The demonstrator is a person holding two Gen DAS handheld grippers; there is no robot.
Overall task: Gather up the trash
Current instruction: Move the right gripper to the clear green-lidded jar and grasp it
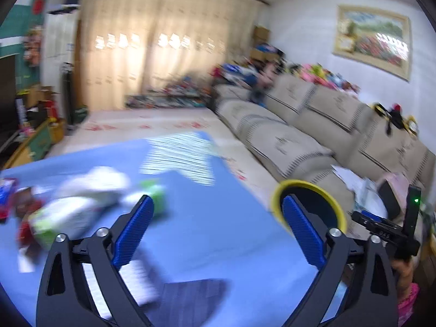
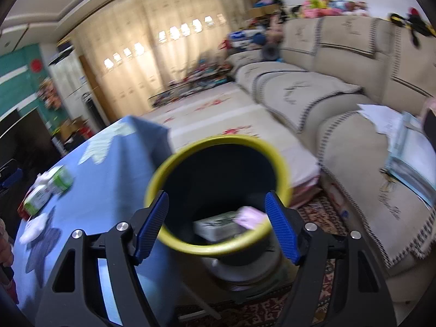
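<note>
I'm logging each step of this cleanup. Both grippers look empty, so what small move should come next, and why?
Probably swing the left gripper toward the green carton on the blue table and close on it. Its jaws are open and empty, trash still lies there, and the yellow-rimmed bin already holds some items.

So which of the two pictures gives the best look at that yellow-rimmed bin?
The right wrist view: the bin fills the middle, and you see the trash lying inside it. In the left wrist view only part of its rim shows, behind a finger.
</note>
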